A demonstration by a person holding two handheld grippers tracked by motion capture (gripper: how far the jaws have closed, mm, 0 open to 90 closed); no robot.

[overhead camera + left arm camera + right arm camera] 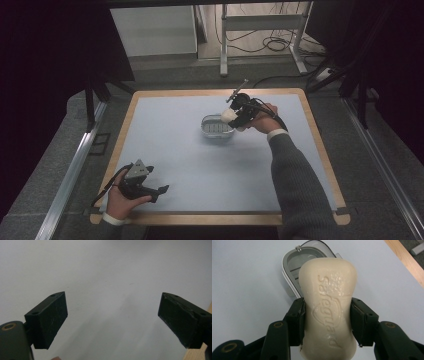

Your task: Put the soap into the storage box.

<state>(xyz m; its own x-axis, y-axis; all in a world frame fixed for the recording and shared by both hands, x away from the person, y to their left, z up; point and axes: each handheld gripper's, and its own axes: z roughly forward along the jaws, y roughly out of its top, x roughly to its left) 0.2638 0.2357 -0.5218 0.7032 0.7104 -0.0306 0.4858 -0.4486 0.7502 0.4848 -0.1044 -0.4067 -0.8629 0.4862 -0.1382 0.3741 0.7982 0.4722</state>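
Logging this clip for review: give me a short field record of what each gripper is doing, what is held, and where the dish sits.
right gripper: shut on the bar of soap, jaws pressing its two long sides
bar of soap: cream, with embossed lettering, held above the table beside the soap dish
soap dish: grey, oval, with nothing in it, near the middle of the blue mat
left gripper: open, nothing between the jaws, over the mat at the near left corner
soap in dish: not yet
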